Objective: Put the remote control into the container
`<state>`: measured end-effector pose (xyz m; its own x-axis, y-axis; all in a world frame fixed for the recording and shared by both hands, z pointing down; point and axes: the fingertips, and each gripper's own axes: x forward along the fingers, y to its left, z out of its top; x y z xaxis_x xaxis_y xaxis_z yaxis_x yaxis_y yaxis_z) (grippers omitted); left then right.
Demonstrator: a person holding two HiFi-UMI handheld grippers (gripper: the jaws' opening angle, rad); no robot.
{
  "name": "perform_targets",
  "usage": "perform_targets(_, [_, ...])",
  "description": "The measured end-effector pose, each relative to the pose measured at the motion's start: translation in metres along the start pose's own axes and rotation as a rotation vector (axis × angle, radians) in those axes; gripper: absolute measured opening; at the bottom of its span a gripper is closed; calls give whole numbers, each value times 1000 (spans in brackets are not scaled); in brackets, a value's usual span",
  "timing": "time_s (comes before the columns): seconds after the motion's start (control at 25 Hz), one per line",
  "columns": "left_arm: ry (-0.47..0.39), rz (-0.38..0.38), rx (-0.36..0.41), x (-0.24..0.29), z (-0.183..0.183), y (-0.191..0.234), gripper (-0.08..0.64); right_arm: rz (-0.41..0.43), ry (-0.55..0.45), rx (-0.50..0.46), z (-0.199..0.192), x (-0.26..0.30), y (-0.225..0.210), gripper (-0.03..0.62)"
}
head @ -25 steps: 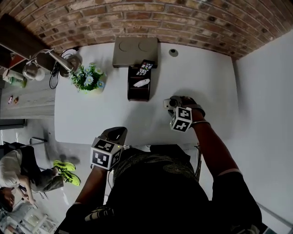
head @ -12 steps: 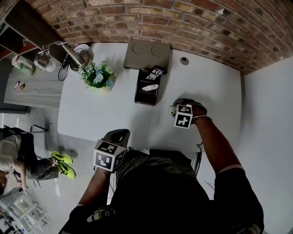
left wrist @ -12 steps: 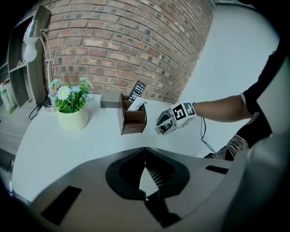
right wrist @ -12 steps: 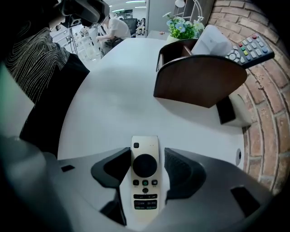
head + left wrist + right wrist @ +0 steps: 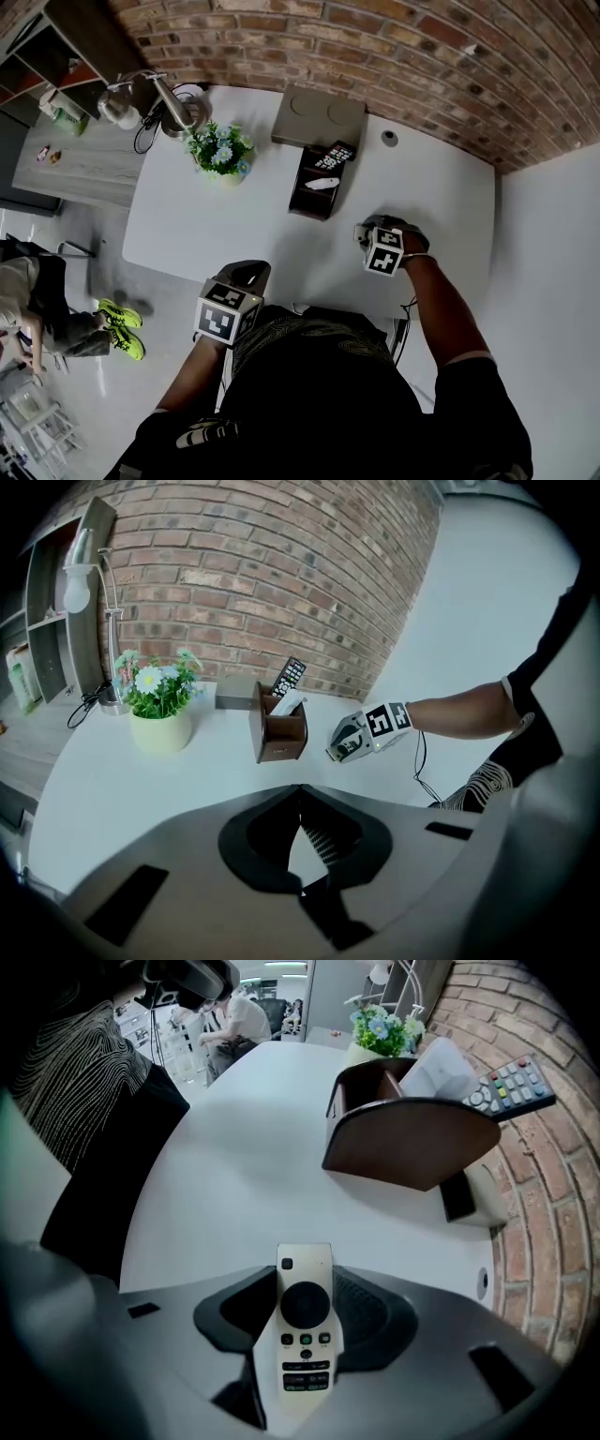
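Two tools are over the white worktop (image 5: 206,225). Well left of the brown wooden container (image 5: 412,1143), off the worktop's near edge, the left tool (image 5: 300,846) hangs with jaws pressed together on nothing. Just left of the container stands a potted flowering plant (image 5: 222,155). A black button remote (image 5: 335,155) and a white object (image 5: 322,184) already crowd the container. Right of it, the right tool (image 5: 366,231) has just been closing its jaws, which now clasp the slim white remote control (image 5: 306,1330), so lifting looks next.
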<state>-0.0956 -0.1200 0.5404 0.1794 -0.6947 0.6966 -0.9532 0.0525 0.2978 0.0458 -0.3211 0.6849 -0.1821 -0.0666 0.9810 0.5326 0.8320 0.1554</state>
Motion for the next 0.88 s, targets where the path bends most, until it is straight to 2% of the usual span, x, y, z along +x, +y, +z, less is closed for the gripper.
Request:
perform_targets(0.2, [-21,-28,53,-5,6,3,6,-90,-69,123,5,-25,-2,189])
perform_targets(0.32, [-61,-21,78,-12,14,12,5,-163,-104,208,10,-42,-6,189])
perform_targets(0.52, [-124,-21,30,-22,26,32,5,-236,-214,334,32,-77,-6,187])
perform_targets(0.68, [-140,-45,1,-28,31,41,6,-302,-374,544,54,-111,-17,187])
perform_targets(0.88, [-149,-37,65,-39,36,49,5,-367,-592,840,72,-146,-39,187])
